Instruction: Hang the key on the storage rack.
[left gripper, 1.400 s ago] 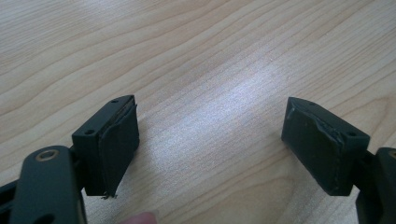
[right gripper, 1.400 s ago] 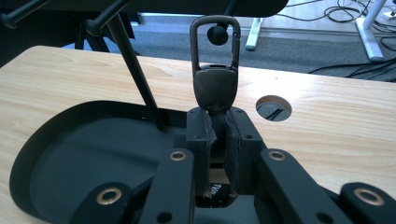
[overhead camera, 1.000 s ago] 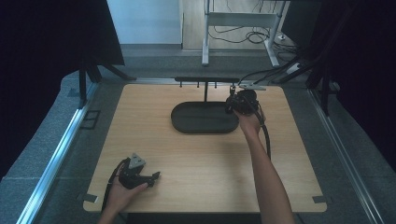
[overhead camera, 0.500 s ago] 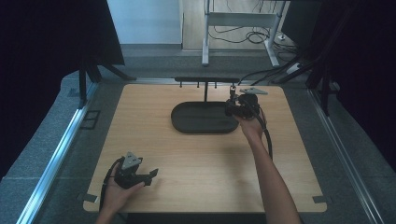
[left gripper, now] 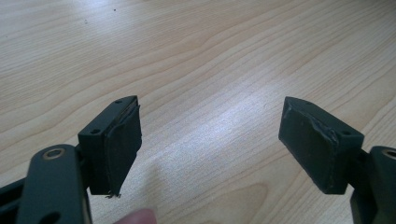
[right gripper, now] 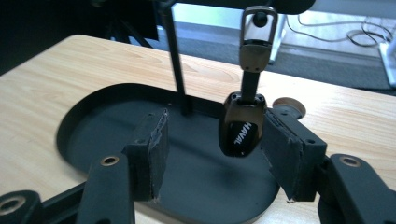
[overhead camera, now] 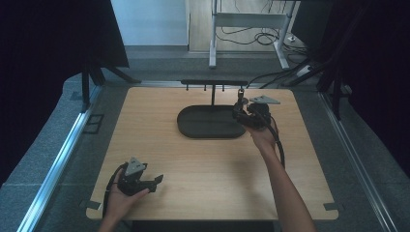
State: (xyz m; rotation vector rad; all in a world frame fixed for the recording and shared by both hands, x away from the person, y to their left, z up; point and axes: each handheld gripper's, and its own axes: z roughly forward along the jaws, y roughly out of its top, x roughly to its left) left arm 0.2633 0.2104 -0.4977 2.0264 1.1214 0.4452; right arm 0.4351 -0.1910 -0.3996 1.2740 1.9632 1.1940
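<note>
Key fob (right gripper: 242, 128) hanging by its metal loop from a peg of the black rack (overhead camera: 212, 82), over the right end of the oval base (right gripper: 93, 126). Long axis upright, body straight down, lettered face turned toward the right gripper view.

Right gripper (right gripper: 215, 128) level with the fob's body. Jaws just been opening and now standing wide, with the fob between them but far off centre: well apart from the left-hand pad (right gripper: 156, 149), just beside the right-hand pad (right gripper: 285, 158). Perhaps brushing that pad; hard to tell from this angle. No squeeze on it, so free on its peg by the look of it.

Left gripper (overhead camera: 157, 180) low at the near left of the table (overhead camera: 203, 164), jaws wide, nothing but bare wood between them in the left gripper view. Well apart from the rack, so by far the farther of the two.

Probably the release step, with the fob hung. Next, most likely a retreat toward the person, along the jaws' own line. Main risk: the close pad snagging the fob and setting it swinging or lifting the loop off the peg. Safer with a slight sidestep first, centring the fob in the gap.
</note>
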